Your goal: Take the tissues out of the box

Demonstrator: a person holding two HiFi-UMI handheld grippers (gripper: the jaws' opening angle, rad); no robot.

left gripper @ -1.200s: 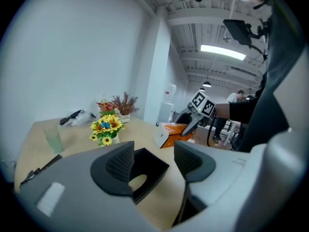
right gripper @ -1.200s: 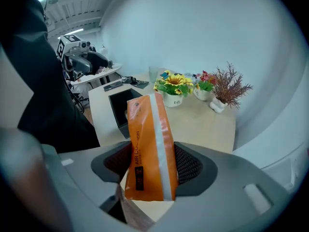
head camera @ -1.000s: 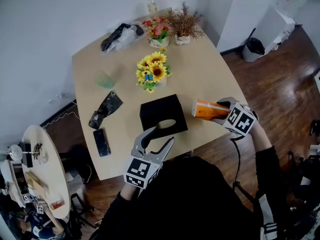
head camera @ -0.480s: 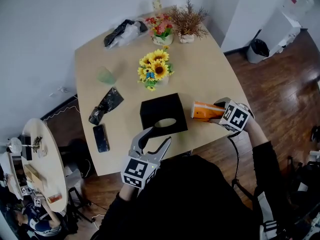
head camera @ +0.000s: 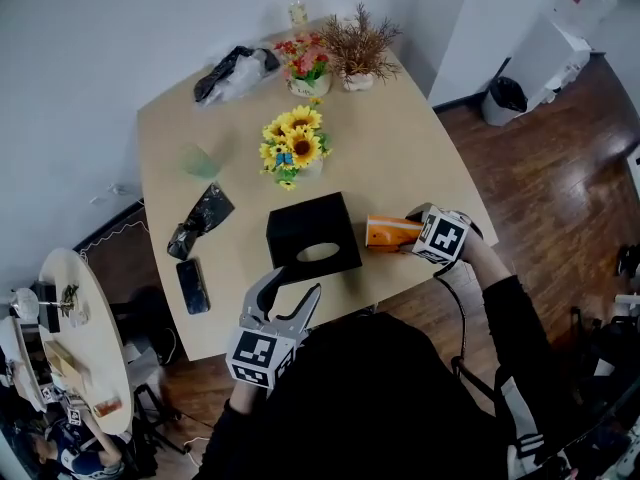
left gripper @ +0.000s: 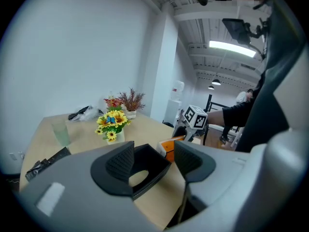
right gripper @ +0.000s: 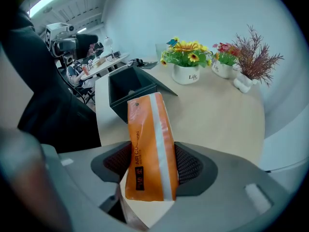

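While hovering just short of the black tissue box [head camera: 305, 230] on its near side, keeps the left gripper [head camera: 295, 282] much where it hung a second ago, aimed at the oval slot [head camera: 318, 252] in the box top. Right of the box, has carried the right gripper [head camera: 409, 236] and its orange tissue pack [head camera: 388, 233] inward: a small gap from the box's right wall a second ago, now just beside it. Table [head camera: 420, 138] slid a little left in the head view, its contents not rearranged.

Around the box, near to far:
- dark phone [head camera: 192, 286] flat to the left, nearer than the box
- crumpled black bag [head camera: 200, 218] left of the box, just past the phone
- pot of sunflowers [head camera: 290, 148] close behind the box
- pale green cup [head camera: 200, 161] behind and to the left
- well behind the box at the far end, red flowers [head camera: 305, 66], a dried brown sprig [head camera: 357, 46], a plastic bag [head camera: 235, 71] and a small bottle [head camera: 297, 10]

Open line from the left gripper to the slot.

Left gripper:
- jaws spread wide and empty
- touching neither box nor table

Right gripper:
- jaws partly closed, pinching the orange tissue pack by one end, pads pressed on both flat faces
- pack fully out of the box, free end pointing at the box's right wall
- contact with the box not clear
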